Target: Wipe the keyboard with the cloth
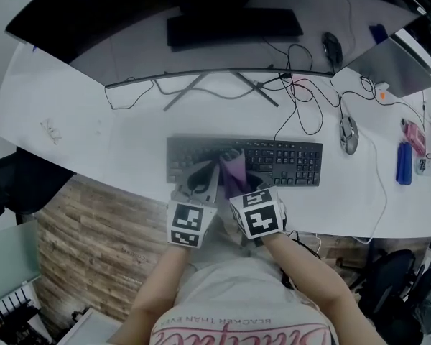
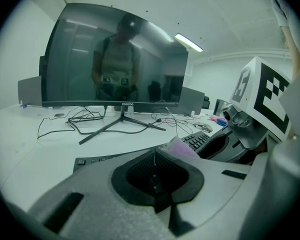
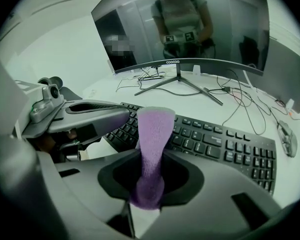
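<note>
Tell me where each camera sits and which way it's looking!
Head view: on the person's head, looking steeply down at the desk; shows both forearms, the left gripper and the right gripper.
Left gripper view: rides the left gripper, facing the monitor over its shut jaws; the right gripper shows at right.
Right gripper view: rides the right gripper, looking along jaws shut on the purple cloth; the left gripper shows at left.
Shared: all three show the keyboard.

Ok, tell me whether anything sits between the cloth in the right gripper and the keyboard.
Nothing visible does. The right gripper is shut on the purple cloth, whose free end sticks out over the keyboard keys. The left gripper, jaws together, sits beside it on the left, not under it.
</note>
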The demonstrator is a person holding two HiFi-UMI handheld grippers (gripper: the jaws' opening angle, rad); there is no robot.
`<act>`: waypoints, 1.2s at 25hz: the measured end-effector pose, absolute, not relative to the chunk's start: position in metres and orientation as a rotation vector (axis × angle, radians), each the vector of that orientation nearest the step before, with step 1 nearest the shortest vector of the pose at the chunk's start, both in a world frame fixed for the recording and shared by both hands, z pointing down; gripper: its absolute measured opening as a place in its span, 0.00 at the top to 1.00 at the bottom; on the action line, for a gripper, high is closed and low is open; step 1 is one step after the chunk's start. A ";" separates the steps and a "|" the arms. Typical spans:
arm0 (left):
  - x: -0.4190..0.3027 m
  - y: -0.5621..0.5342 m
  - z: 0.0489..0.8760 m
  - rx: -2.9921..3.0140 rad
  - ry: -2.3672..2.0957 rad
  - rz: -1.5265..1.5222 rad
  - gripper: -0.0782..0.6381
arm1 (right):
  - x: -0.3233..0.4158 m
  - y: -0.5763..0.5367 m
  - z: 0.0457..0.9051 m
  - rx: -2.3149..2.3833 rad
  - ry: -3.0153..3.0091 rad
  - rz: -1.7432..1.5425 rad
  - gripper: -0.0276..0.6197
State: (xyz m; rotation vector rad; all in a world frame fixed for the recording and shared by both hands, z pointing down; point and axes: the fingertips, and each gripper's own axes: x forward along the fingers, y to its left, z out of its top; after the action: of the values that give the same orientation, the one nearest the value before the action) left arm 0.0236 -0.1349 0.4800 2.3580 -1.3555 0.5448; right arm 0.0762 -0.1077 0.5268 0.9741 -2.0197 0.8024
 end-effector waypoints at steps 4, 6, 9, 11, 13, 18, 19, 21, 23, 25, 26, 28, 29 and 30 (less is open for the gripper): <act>0.042 -0.134 0.479 2.374 -1.337 0.545 0.88 | 0.093 -0.107 0.527 0.989 -2.013 0.812 0.82; 0.052 -0.134 0.479 2.380 -1.331 0.542 0.88 | 0.101 -0.107 0.527 0.997 -2.017 0.816 0.82; 0.068 -0.133 0.477 2.390 -1.319 0.533 0.88 | 0.116 -0.106 0.527 1.012 -2.010 0.819 0.82; 0.078 -0.133 0.477 2.397 -1.310 0.527 0.88 | 0.127 -0.105 0.528 1.016 -1.999 0.827 0.82; 0.087 -0.134 0.476 2.405 -1.302 0.527 0.88 | 0.135 -0.105 0.529 1.018 -1.997 0.834 0.82; 0.110 -0.135 0.477 2.422 -1.294 0.537 0.88 | 0.153 -0.106 0.529 1.026 -2.012 0.834 0.82; 0.115 -0.134 0.477 2.424 -1.287 0.538 0.88 | 0.158 -0.106 0.529 1.031 -2.013 0.831 0.82; 0.125 -0.132 0.477 2.426 -1.275 0.536 0.88 | 0.167 -0.104 0.529 1.038 -2.008 0.833 0.82; 0.132 -0.133 0.478 2.431 -1.275 0.534 0.88 | 0.177 -0.104 0.529 1.046 -2.000 0.839 0.82; 0.139 -0.133 0.480 2.442 -1.277 0.539 0.88 | 0.187 -0.105 0.530 1.063 -1.996 0.832 0.82; 0.144 -0.133 0.479 2.449 -1.272 0.542 0.88 | 0.192 -0.105 0.530 1.072 -1.994 0.833 0.82; 0.155 -0.133 0.477 2.460 -1.258 0.544 0.88 | 0.199 -0.105 0.530 1.086 -1.994 0.844 0.82; 0.159 -0.133 0.476 2.465 -1.253 0.543 0.88 | 0.202 -0.105 0.530 1.088 -1.998 0.845 0.82; 0.164 -0.132 0.477 2.468 -1.249 0.542 0.88 | 0.205 -0.105 0.529 1.085 -1.999 0.841 0.82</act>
State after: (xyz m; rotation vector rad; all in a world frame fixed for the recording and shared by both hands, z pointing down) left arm 0.1637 -0.1322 0.4766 2.4677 -1.2488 0.5421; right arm 0.2048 -0.1045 0.5289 1.0846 -1.9987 0.8408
